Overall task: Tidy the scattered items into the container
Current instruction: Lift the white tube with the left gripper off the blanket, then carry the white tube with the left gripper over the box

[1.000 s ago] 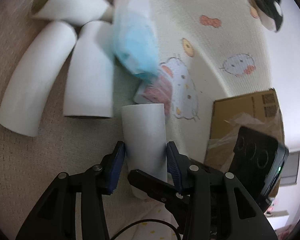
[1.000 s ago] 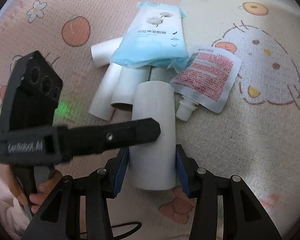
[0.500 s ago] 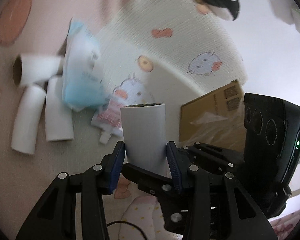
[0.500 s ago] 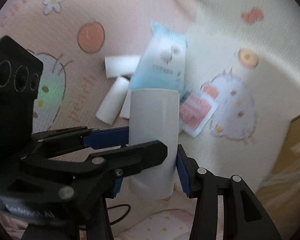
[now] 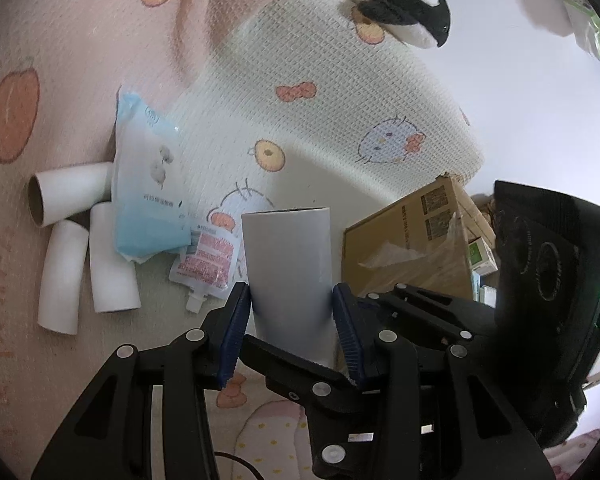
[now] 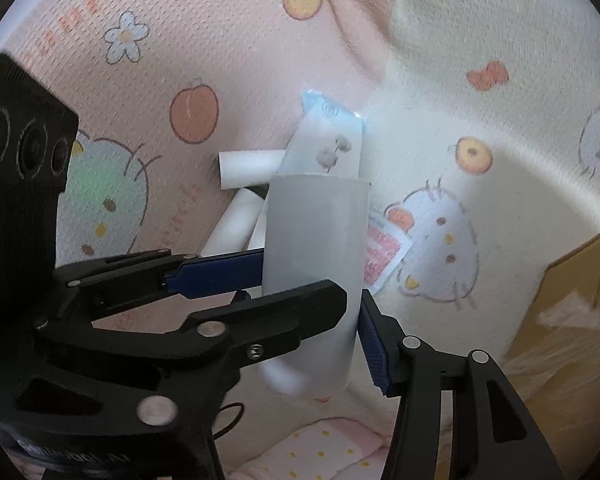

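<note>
A white cardboard tube [image 5: 288,256] hangs upright above the mat, and my left gripper [image 5: 290,292] is shut on its lower half. My right gripper [image 6: 305,300] reaches around the same tube [image 6: 312,240] from the other side. Its jaws are opening, and its blue pad [image 6: 374,344] stands just off the tube's edge. One of its black fingers [image 5: 300,368] crosses under the tube in the left wrist view. Three more white tubes [image 5: 112,260], a light blue tissue pack [image 5: 148,200] and a red-and-white spouted pouch [image 5: 206,260] lie on the mat. The open cardboard box [image 5: 404,248] stands to the right.
The cartoon-print play mat [image 5: 308,128] ends at a white floor on the right. A black-and-white plush orca [image 5: 392,0] lies at the mat's far edge. Crumpled clear plastic and small cartons show in the box's mouth [image 6: 572,280].
Both grippers have risen with the tube, lifting it off the mat, so the loose items look smaller and farther. The right gripper's pad has eased away from the tube.
</note>
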### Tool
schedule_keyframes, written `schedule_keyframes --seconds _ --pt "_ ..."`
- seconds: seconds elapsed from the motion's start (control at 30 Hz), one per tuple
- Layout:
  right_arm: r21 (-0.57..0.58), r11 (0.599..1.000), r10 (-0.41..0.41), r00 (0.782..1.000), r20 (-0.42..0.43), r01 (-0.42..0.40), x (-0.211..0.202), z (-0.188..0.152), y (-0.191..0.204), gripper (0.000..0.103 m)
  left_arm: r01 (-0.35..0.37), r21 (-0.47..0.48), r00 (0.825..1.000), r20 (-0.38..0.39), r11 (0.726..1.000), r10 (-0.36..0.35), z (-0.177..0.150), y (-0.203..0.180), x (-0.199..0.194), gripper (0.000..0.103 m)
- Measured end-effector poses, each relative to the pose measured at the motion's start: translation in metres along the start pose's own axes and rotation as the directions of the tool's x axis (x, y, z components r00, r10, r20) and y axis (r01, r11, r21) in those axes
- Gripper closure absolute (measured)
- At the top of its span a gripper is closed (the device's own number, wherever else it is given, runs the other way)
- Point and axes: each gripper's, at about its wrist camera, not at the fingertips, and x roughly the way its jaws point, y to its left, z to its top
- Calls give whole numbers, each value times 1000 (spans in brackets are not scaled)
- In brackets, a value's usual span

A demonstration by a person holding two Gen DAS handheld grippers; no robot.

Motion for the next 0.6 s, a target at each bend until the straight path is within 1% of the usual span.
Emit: schedule_keyframes --seconds 0.1,0.27,0.43,0.6 --pt "-18 999 -27 999 20 28 -11 6 2 52 -8 26 1000 17 1000 7 7 -9 -7 57" --pt "-41 995 -82 993 79 86 -36 15 5 50 6 67 998 60 998 -10 18 -29 -22 57" --pt "-48 993 -106 988 114 112 -55 20 3 49 5 111 996 84 994 -14 27 -53 -29 57" --pt "-37 990 -125 979 162 133 -84 17 -7 49 -1 160 995 95 987 -15 29 -80 -32 57"
